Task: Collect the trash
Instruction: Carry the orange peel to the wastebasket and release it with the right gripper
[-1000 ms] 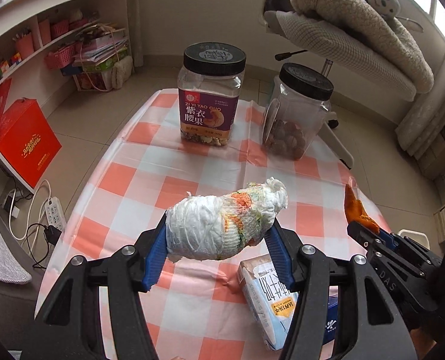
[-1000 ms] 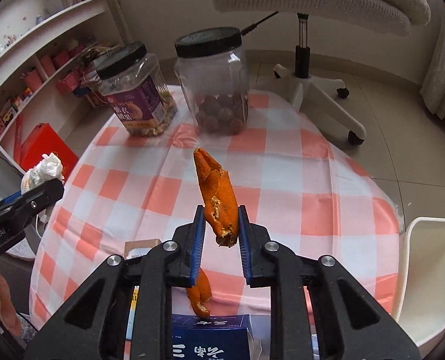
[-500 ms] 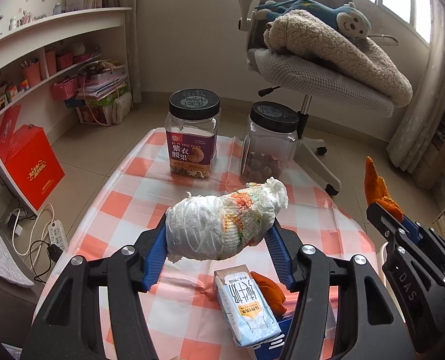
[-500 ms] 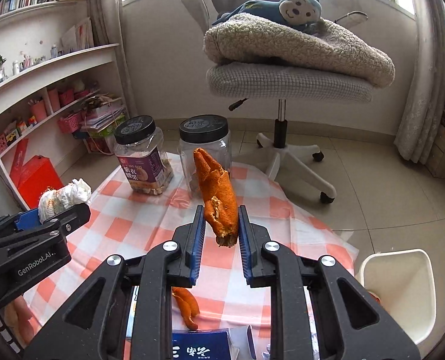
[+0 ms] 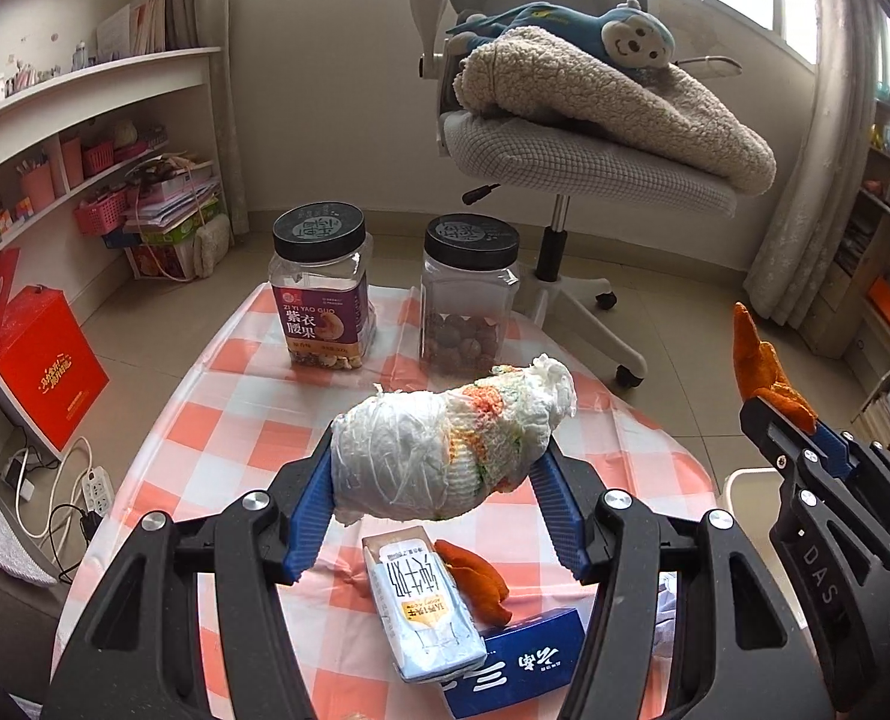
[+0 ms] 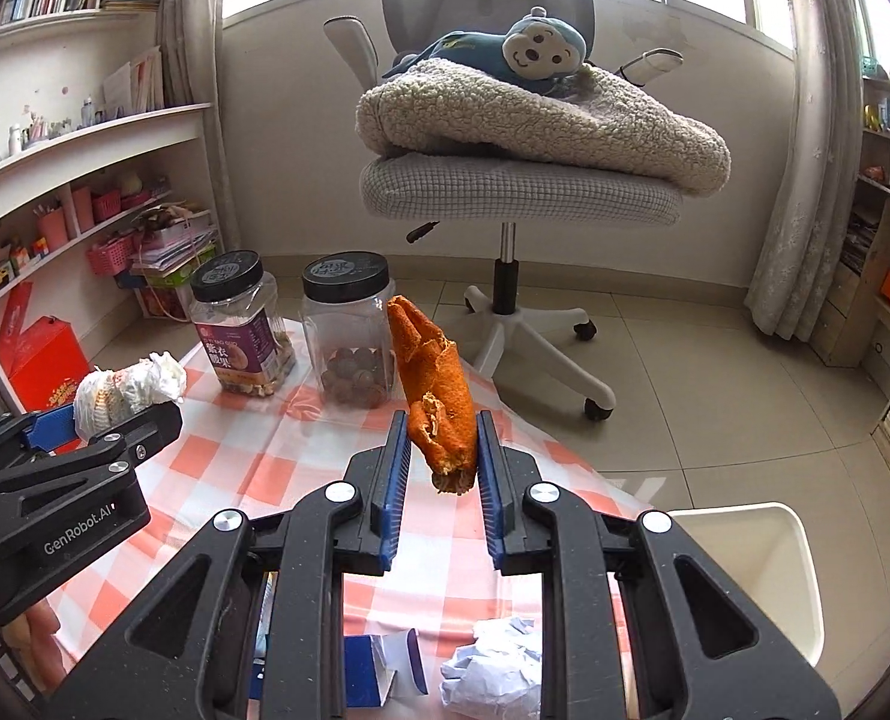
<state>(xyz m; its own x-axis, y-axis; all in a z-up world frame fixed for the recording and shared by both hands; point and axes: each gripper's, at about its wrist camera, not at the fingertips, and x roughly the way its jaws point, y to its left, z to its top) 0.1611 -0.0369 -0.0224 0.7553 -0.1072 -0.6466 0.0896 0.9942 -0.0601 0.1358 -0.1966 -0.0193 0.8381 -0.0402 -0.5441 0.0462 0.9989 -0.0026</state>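
Office chair (image 6: pixel 520 192) stands on the tiled floor beyond the table, seat loaded with a folded fleece blanket (image 6: pixel 541 120) and a blue monkey plush (image 6: pixel 523 51) on top. Shelving (image 5: pixel 54 138) runs along the left wall, holding pink baskets, papers and small items; a red box (image 5: pixel 42 366) sits on the floor below it.

Table (image 5: pixel 228 432) is covered with an orange-and-white checked cloth. A white bin (image 6: pixel 751 564) stands on the floor just beside the table's right edge.

At the far end of the table: two clear jars with black lids, side by side. The labelled nut jar (image 5: pixel 321 288) is on the left; the unlabelled jar (image 5: pixel 469 297), with brown round contents at the bottom, is on the right.

Left gripper (image 5: pixel 438 498) is held above the table, fingers clamped on a wad of stained tissue (image 5: pixel 451 444), which lies crosswise between the blue pads, clear of the cloth.

Right gripper (image 6: pixel 441 468) is held above the table's right side, fingers closed narrowly on an orange peel (image 6: pixel 429 384), which stands roughly upright between the pads.

Remaining trash on the near end of the table: a milk carton (image 5: pixel 420 606) lying flat, resting partly on a blue box (image 5: pixel 517 666); a second piece of peel (image 5: pixel 475 582) touching the carton's right side; a crumpled white paper (image 6: pixel 493 672) near the right gripper's base.
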